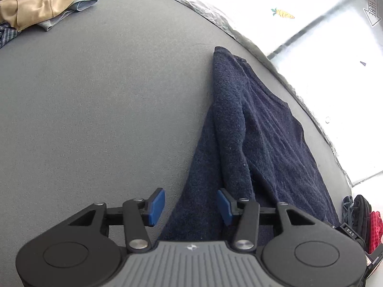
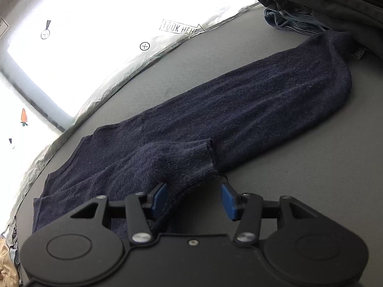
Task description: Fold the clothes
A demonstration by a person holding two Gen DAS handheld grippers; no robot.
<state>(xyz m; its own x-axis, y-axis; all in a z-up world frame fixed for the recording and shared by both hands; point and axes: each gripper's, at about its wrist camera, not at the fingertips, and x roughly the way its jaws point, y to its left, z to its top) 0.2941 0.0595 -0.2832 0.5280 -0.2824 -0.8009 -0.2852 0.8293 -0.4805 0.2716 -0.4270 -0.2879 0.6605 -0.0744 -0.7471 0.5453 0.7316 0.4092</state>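
Note:
A dark navy knitted sweater (image 1: 258, 129) lies folded lengthwise on the grey table, along its right edge in the left wrist view. It also shows in the right wrist view (image 2: 239, 105), with a sleeve cuff (image 2: 191, 160) folded over the body. My left gripper (image 1: 190, 206) is open, just above the sweater's near edge, holding nothing. My right gripper (image 2: 195, 199) is open, right at the sleeve cuff, with the cloth lying between the blue pads (image 2: 160, 197). Whether the pads touch the cloth I cannot tell.
A heap of beige and blue clothes (image 1: 43, 0) lies at the table's far left corner. A stack of black, denim and red garments (image 2: 330, 2) sits at the sweater's other end. The grey table (image 1: 107, 107) ends at a crinkled silver edge (image 1: 215, 16).

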